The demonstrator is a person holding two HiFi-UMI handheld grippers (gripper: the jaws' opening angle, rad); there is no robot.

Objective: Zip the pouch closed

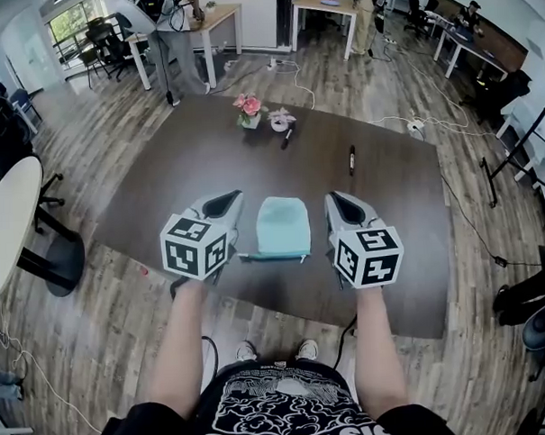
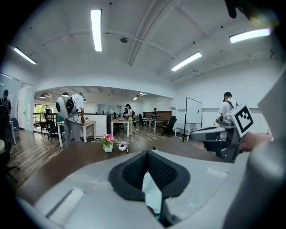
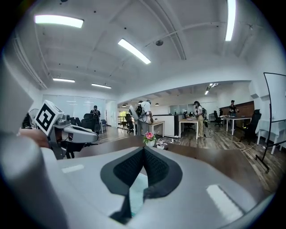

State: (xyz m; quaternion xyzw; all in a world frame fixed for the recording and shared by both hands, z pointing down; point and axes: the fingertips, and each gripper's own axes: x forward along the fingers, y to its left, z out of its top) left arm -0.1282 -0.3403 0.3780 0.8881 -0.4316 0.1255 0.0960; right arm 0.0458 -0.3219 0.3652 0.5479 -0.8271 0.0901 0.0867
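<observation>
1. left gripper [image 1: 223, 205] and right gripper [image 1: 344, 206] each pressed together, pinching pale blue cloth of the pouch [image 1: 283, 226].
2. pouch spans between both grippers, raised off the bench [image 1: 163, 199].
3. zip not readable; closure unconfirmed, probably still to do.

We count one pouch [image 1: 283, 228]. We count two grippers: one left gripper [image 1: 225, 203] and one right gripper [image 1: 340, 202]. Each gripper carries one marker cube, two cubes in total: one on the left [image 1: 198, 245], one on the right [image 1: 367, 256]. We count one brown table [image 1: 154, 199]. On it we count one flower pot [image 1: 248, 110], one white bowl [image 1: 280, 122] and two pens: a first pen [image 1: 286, 139] and a second pen [image 1: 351, 159].
</observation>
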